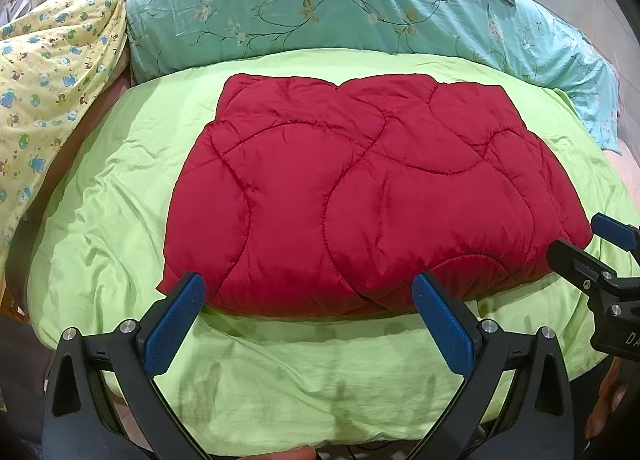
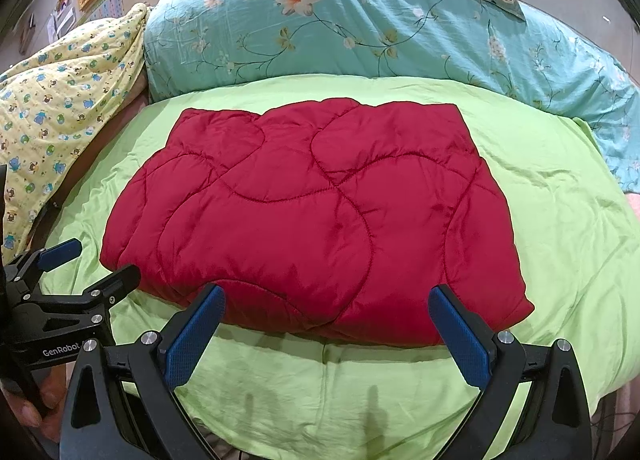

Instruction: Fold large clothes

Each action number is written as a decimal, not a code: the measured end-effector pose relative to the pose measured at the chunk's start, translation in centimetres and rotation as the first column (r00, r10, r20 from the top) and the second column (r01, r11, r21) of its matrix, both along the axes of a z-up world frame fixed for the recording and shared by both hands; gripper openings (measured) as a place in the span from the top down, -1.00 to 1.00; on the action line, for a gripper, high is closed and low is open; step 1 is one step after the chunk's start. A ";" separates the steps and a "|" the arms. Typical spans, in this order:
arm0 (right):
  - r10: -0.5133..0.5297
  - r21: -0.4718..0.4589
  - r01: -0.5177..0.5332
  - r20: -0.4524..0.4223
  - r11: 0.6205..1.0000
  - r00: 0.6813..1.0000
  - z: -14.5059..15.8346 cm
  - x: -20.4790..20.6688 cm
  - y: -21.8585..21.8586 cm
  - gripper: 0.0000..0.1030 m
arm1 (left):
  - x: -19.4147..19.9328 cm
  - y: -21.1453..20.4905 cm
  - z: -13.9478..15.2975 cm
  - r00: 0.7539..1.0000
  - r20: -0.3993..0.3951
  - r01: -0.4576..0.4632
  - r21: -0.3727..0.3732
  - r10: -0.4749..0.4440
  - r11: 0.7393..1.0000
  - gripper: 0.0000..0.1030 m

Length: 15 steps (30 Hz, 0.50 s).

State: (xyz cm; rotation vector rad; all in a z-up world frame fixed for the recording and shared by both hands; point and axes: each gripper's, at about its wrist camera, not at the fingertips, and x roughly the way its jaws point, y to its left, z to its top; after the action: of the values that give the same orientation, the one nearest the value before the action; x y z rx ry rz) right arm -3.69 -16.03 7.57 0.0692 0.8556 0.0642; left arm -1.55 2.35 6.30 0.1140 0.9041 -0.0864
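- Red quilted garment [image 1: 360, 188] lies folded on the green sheet [image 1: 120, 188].
- Left gripper [image 1: 312, 320] and right gripper [image 2: 326, 332]: jaws apart, empty.
- Judgement: pinch both near corners evenly, all layers.

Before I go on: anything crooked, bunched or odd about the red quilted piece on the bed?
Mostly tidy. The red quilted garment lies folded flat on the green sheet. Its far edge dips unevenly near the middle, and layers show staggered at the near left corner. Both grippers, left and right, are open and off it.
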 end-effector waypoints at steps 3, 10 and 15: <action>-0.001 0.000 0.001 0.000 1.000 1.000 0.0 0.0 0.0 -0.98 | 0.0 0.0 0.0 1.000 0.001 0.000 0.003 0.000 1.000 -1.00; 0.000 0.002 0.000 -0.002 1.000 1.000 -0.1 0.0 0.0 -0.98 | 0.0 -0.1 -0.1 1.000 0.003 -0.001 0.003 0.001 1.000 -1.00; 0.001 0.003 -0.001 -0.002 1.000 1.000 -0.1 0.0 0.1 -0.98 | -0.1 -0.1 -0.1 1.000 0.005 -0.001 0.004 0.001 1.000 -1.00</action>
State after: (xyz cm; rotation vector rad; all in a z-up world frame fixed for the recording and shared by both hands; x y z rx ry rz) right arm -3.70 -15.97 7.44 0.0719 0.8570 0.0661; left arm -1.62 2.23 6.20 0.1171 0.8997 -0.0838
